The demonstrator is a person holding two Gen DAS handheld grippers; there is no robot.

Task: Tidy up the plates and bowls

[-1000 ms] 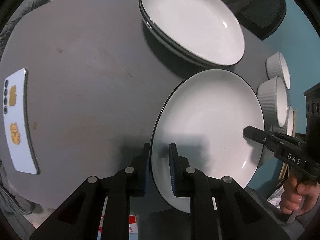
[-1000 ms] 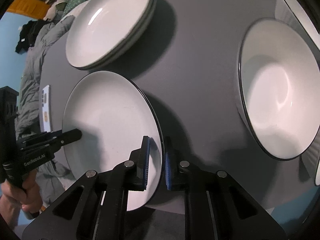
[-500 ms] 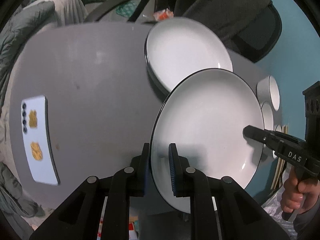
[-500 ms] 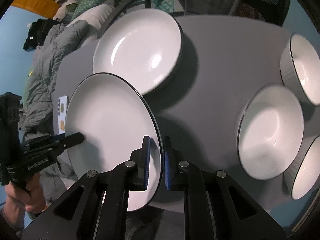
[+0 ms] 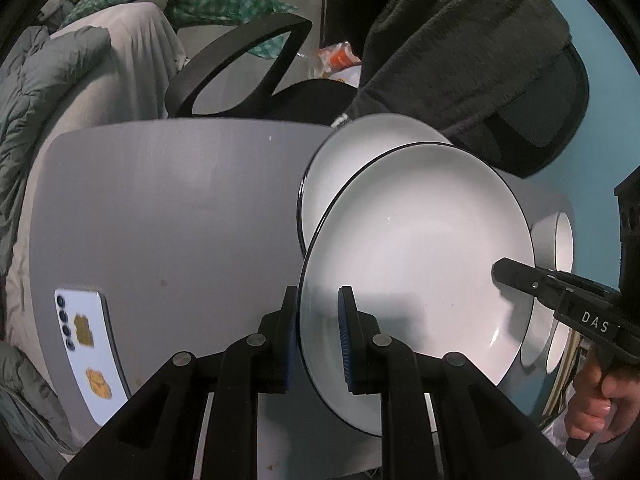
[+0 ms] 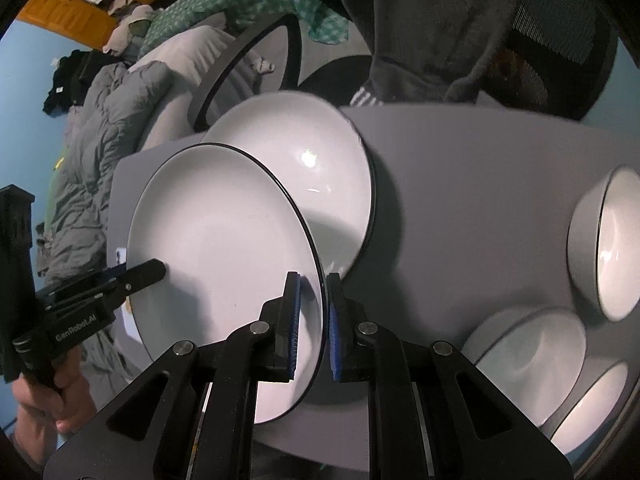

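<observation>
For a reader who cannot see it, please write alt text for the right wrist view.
A white plate with a dark rim is held above a grey table, the right claw shut on its near edge and the left claw gripping the opposite edge. Behind it lies a stack of plates; three white bowls sit at the right.

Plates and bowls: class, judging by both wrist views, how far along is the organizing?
Done: a plate stack sits on the grey table. In hand: both the left gripper and the right gripper clamp opposite rims of a lifted plate, held partly over that stack. Left: set it down; three bowls stand unstacked.
</observation>
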